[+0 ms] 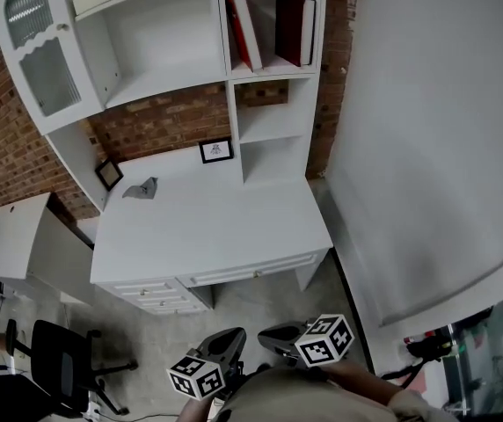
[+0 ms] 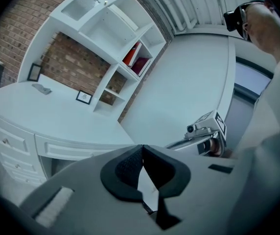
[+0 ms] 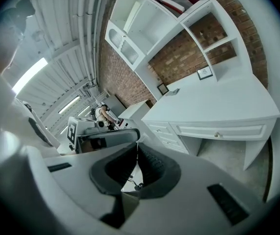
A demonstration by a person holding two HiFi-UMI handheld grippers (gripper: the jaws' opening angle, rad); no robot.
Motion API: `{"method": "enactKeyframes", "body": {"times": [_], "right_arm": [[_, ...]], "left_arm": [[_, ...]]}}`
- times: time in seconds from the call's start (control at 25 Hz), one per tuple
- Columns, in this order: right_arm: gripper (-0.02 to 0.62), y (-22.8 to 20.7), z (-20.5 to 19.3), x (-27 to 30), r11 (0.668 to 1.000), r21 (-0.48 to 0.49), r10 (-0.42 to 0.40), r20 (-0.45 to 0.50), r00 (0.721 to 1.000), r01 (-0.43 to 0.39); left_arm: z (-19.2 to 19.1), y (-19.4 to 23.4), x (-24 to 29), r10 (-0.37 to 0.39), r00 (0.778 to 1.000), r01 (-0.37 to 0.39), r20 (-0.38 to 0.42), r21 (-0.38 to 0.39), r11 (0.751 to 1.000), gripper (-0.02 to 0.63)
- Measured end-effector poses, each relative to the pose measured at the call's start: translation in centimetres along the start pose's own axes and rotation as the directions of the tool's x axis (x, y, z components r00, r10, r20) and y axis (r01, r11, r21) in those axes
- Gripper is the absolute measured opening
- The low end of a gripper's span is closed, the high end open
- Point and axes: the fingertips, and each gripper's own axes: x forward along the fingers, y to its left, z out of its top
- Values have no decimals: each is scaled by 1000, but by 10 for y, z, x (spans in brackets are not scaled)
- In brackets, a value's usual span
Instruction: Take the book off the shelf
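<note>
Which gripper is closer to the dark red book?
Right, slightly. The right gripper is far below the dark red book, almost under it; the left gripper is further left.

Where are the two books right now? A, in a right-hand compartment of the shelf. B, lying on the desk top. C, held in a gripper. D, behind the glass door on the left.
A: the red book leans and the dark book stands in a right-hand compartment of the shelf, above the desk.
</note>
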Motion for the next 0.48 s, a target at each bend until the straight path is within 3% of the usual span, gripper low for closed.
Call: {"method": "enactKeyframes", "body": {"times": [0.48], "right_arm": [[6,-53,37,-34,999,5,35,19,999,-35]], "left_arm": [[31,-11,63,38,999,-38,4,23,999,3]]}}
